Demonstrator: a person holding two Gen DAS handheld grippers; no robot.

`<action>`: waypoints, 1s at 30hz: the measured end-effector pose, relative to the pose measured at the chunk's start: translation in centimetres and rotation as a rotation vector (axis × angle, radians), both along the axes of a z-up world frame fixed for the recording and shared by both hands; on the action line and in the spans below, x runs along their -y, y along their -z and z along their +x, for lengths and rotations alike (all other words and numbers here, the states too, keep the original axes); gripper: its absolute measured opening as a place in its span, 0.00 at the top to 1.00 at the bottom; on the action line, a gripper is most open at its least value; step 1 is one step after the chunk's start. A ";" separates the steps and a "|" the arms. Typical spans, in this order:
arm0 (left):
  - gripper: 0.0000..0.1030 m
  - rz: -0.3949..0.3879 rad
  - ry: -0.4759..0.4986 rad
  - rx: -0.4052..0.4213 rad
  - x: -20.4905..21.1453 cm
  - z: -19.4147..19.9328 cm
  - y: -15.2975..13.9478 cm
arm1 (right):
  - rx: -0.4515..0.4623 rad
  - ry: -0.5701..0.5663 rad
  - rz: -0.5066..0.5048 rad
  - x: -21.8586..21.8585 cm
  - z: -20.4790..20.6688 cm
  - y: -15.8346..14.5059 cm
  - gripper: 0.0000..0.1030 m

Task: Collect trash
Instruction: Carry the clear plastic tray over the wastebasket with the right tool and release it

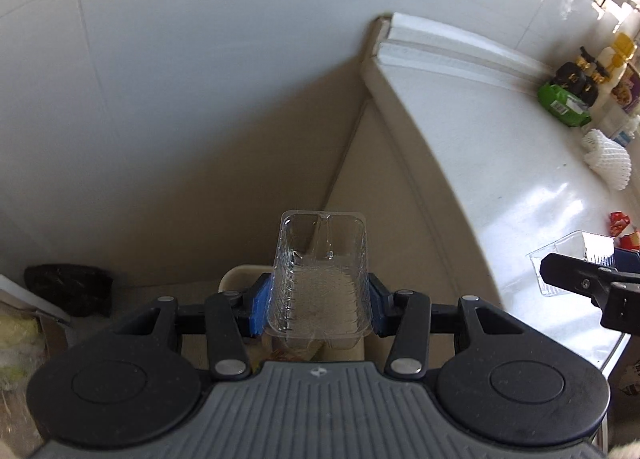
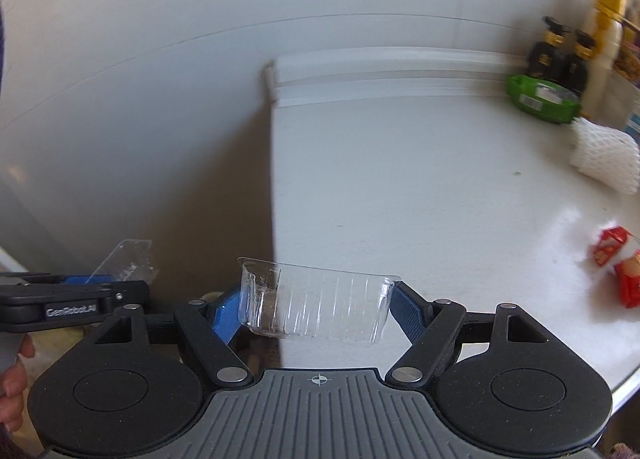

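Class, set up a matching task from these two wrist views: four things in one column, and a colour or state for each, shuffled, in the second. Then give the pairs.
Things
1. left tool
2. net sleeve
3. packet
4. wrappers

States
A. green, by the dark bottles
B. red, on the white table
C. shut on a clear tray, off the table edge
D. white foam mesh, on the table

Pairs: 1-C, 2-D, 3-A, 4-B
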State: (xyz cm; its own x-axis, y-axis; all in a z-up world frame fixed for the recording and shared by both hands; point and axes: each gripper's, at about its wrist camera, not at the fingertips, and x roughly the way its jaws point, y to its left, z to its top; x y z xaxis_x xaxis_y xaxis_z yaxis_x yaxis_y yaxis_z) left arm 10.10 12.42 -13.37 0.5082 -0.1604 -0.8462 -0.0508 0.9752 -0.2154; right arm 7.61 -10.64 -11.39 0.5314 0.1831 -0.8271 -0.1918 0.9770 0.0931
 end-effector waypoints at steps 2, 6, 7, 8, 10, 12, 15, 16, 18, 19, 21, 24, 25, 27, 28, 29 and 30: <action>0.57 -0.002 -0.017 -0.019 -0.6 -0.2 0.6 | -0.001 -0.045 -0.013 -1.2 0.0 0.4 0.25; 0.57 -0.003 -0.042 -0.053 -1.7 -0.8 1.8 | -0.004 -0.145 -0.043 -3.7 -0.3 1.2 0.25; 0.57 -0.004 -0.046 -0.063 -1.9 -0.9 2.2 | -0.005 -0.168 -0.045 -4.3 -0.3 1.4 0.25; 0.57 -0.004 -0.050 -0.070 -2.2 -1.0 2.5 | -0.006 -0.190 -0.044 -4.8 -0.4 1.6 0.25; 0.57 -0.006 -0.057 -0.087 -2.6 -1.2 3.3 | -0.016 -0.234 -0.044 -5.8 -0.4 2.1 0.25; 0.57 -0.012 -0.062 -0.108 -3.2 -1.3 4.1 | -0.027 -0.275 -0.054 -6.7 -0.4 2.7 0.25; 0.57 -0.020 -0.060 -0.148 -3.9 -0.8 5.7 | -0.047 -0.346 -0.074 -8.0 -0.3 3.8 0.24; 0.57 -0.023 -0.054 -0.168 -4.0 -0.3 6.5 | -0.054 -0.370 -0.078 -8.4 -0.4 4.2 0.24; 0.57 -0.027 -0.050 -0.204 -4.6 -0.1 8.0 | -0.064 -0.420 -0.096 -9.3 -0.6 5.1 0.24; 0.57 -0.028 -0.044 -0.223 -4.8 0.0 8.9 | -0.067 -0.444 -0.109 -9.8 -0.7 5.6 0.24; 0.57 -0.028 -0.038 -0.257 -5.3 0.3 10.7 | -0.077 -0.492 -0.136 -10.8 -0.8 6.7 0.24; 0.57 -0.010 -0.025 -0.304 -5.8 1.1 13.4 | -0.093 -0.564 -0.165 -12.4 -0.8 8.5 0.24; 0.57 -0.008 -0.020 -0.315 -5.8 1.3 14.2 | -0.098 -0.587 -0.178 -12.9 -0.8 9.1 0.24; 0.57 -0.013 -0.002 -0.326 -5.8 1.9 15.5 | -0.111 -0.634 -0.211 -13.9 -0.7 10.4 0.24; 0.57 -0.013 0.007 -0.328 -5.7 2.1 16.0 | -0.115 -0.654 -0.228 -14.3 -0.8 11.0 0.24; 0.57 -0.011 0.018 -0.329 -5.5 2.4 16.5 | -0.121 -0.674 -0.243 -14.7 -0.8 11.5 0.24; 0.57 -0.008 0.032 -0.330 -5.4 2.6 17.0 | -0.129 -0.692 -0.261 -15.0 -1.1 12.0 0.24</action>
